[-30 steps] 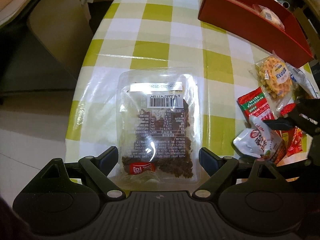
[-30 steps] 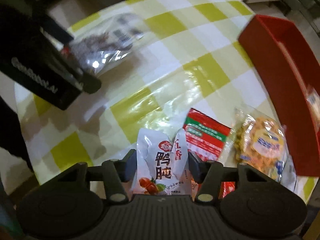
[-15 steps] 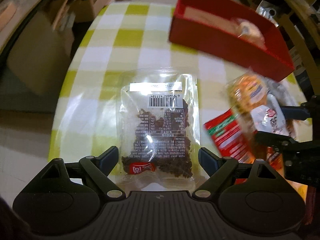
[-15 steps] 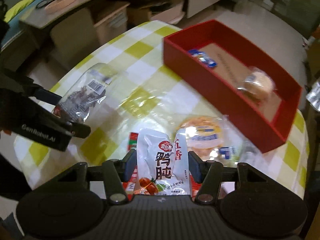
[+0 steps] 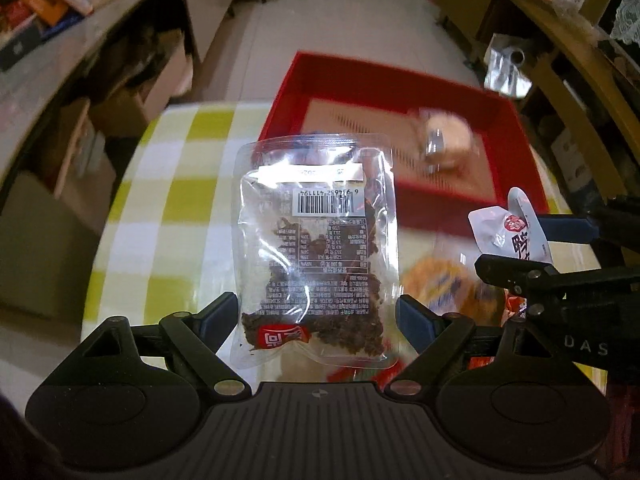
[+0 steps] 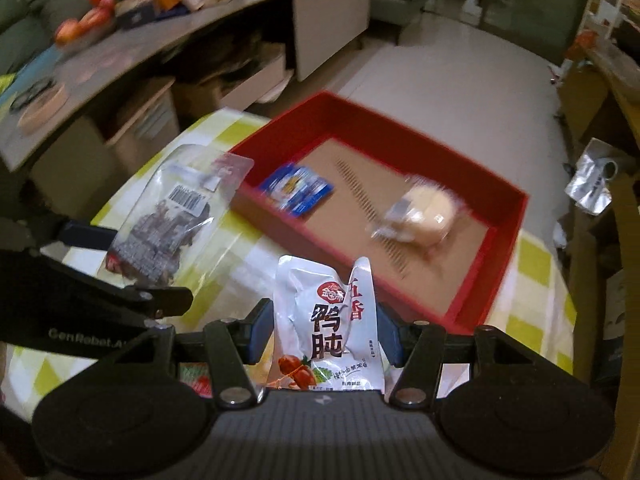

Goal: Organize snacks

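Two snack packets are held above the table at once, one in each gripper. The left gripper (image 5: 318,320) pinches a clear bag of dark dried meat (image 5: 316,248) between its blue-padded fingers, the bag standing upright with its barcode label and white date strip facing the camera (the print reads upside down) and a small red sachet showing at the bottom. Seen from the right wrist, that same bag (image 6: 168,216) hangs just left of the red tray's near corner, with the left gripper's dark body below it. The right gripper (image 6: 322,330) is closed on a white foil pouch (image 6: 328,328) printed with large black Chinese characters and a red round logo, its top edge crumpled and standing up between the fingers. From the left wrist this pouch (image 5: 512,228) appears at the right, clamped in the other tool. Ahead of both sits the red tray (image 6: 500,240) with a brown cardboard floor, resting on the yellow-green and white checked tablecloth (image 5: 180,184). Inside it lie a blue and white packet (image 6: 296,188) near the left wall and a round pale wrapped bun (image 6: 424,212) toward the middle, blurred. An orange-yellow snack bag (image 5: 440,284) lies on the cloth below the grippers, also blurred.
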